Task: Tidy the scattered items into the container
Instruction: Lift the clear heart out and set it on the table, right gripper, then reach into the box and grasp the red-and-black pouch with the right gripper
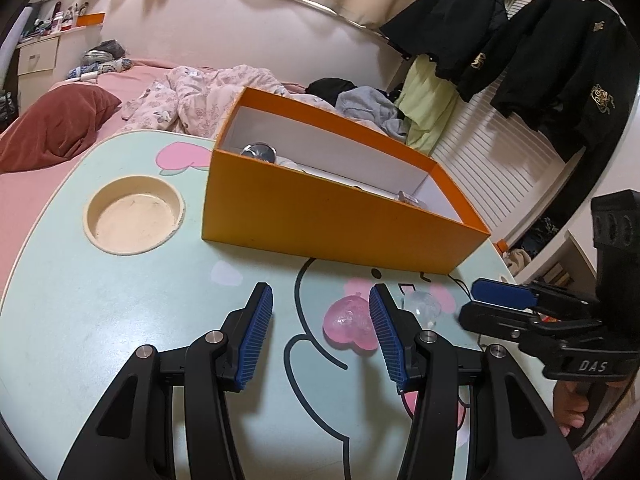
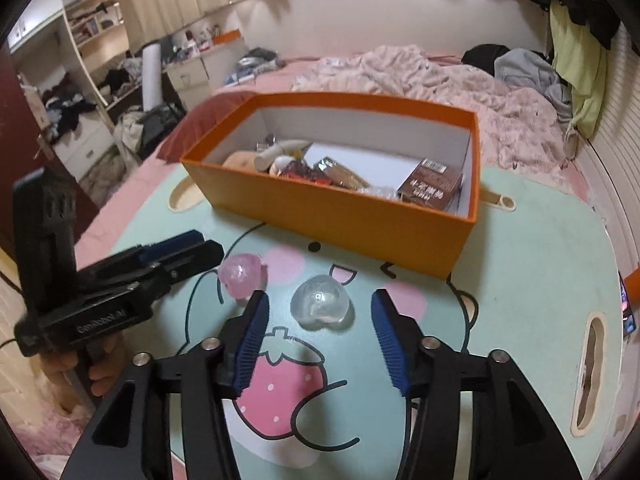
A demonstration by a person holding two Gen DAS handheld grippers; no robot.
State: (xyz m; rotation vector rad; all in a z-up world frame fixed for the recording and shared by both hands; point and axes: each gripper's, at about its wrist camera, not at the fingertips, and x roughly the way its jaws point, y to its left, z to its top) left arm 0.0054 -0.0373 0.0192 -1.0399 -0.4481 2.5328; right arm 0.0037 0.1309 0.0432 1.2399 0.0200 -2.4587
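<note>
Two hearts remain on our table (image 2: 540, 240) before the orange box (image 2: 320, 208): our right gripper (image 2: 320, 320), released, brackets the clear heart (image 2: 322, 307); our empty left gripper (image 1: 320, 332) waits beside the pink heart (image 1: 350, 322)

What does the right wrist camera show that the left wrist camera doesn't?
Only the right wrist view shows the brown packet and the other clutter low in the orange box, plus the strawberry print.

Only the left wrist view shows the round cup recess and black jackets.

Both show the box, the pink heart and the clear heart on the table, with both grippers empty.
</note>
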